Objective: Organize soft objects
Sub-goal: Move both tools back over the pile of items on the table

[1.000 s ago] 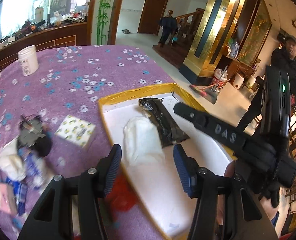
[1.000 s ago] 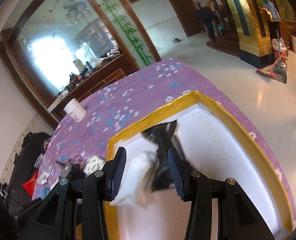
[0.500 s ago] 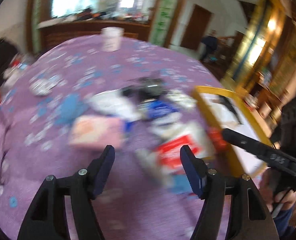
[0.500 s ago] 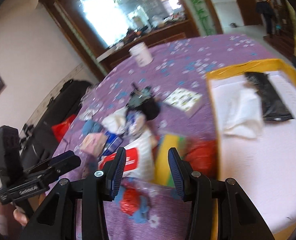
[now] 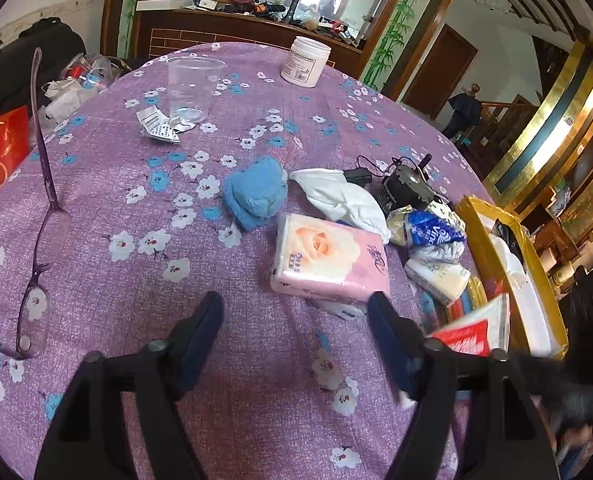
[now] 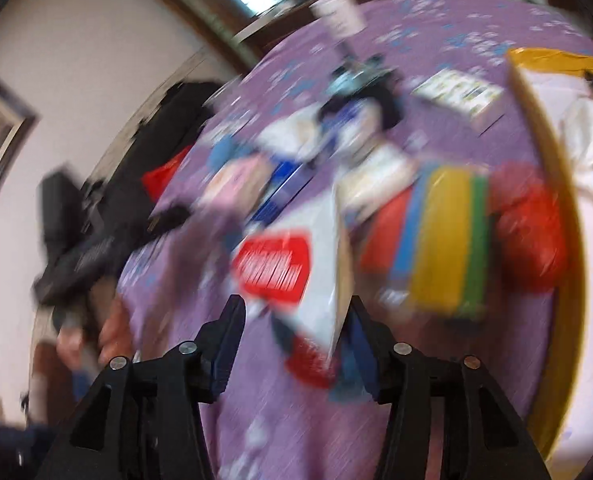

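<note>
Left wrist view: left gripper (image 5: 294,316) hangs low over the purple tablecloth (image 5: 136,240), jaws spread and empty, aimed at the pink tissue pack (image 5: 328,258); the stacked packets beside it could get knocked
Right wrist view: heavily blurred; right gripper (image 6: 294,322) jaws apart around the red-and-white packet (image 6: 292,268), contact unclear, so a hasty grab may slip short of the yellow-rimmed tray (image 6: 536,120)

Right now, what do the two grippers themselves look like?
Left gripper and right gripper match: black angular plastic frames with cut-out openings, silver pivot screws, dark blue finger pads. No cables or sleeves visible; any markings are too blurred to read.
</note>
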The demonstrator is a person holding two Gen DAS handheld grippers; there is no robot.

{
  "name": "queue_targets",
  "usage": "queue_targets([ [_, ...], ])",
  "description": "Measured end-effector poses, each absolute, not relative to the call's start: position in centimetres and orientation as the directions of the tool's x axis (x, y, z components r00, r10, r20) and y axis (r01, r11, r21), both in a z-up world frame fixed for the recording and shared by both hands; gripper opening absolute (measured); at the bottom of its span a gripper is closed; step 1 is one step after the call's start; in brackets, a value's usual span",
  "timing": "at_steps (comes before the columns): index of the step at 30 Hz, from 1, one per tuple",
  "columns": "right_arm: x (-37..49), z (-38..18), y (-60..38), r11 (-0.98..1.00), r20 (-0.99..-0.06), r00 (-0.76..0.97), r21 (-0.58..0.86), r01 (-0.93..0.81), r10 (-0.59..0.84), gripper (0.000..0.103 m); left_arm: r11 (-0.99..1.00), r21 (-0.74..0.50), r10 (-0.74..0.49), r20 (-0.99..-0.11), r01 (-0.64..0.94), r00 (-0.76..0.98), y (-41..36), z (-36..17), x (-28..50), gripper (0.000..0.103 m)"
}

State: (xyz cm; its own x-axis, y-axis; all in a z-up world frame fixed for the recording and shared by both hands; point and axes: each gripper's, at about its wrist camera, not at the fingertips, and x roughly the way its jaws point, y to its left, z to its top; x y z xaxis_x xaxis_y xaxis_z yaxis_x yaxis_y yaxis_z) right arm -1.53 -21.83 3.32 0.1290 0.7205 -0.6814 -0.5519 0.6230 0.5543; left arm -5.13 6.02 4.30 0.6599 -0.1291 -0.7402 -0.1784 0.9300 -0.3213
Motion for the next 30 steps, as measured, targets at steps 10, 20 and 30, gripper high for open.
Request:
queue_targets([
  [10,-3.8,5.5,-21.0,0.644,-0.736,0.268,0.284,-0.71,0.621,0.074,0.945,-0.294,-0.127,-0.734,-0.143,0.667,4.7,5.5,-4.9,0.082],
  [20,-3.5,2.1,-18.8,0.648,-0.783,0.28,0.197,-0.736,0.556,0.033,0.949,-0.298,-0.159,-0.736,-0.103,0.658,4.2,5.3,-5.0,0.082],
  [30,-5.3,3.5,-28.0,0.601,-0.598,0.317,0.362,-0.713,0.736,0.033,0.899,-0.023,-0.298,-0.764,0.437,0.572,-6.2,6.5,-2.9,0.087],
])
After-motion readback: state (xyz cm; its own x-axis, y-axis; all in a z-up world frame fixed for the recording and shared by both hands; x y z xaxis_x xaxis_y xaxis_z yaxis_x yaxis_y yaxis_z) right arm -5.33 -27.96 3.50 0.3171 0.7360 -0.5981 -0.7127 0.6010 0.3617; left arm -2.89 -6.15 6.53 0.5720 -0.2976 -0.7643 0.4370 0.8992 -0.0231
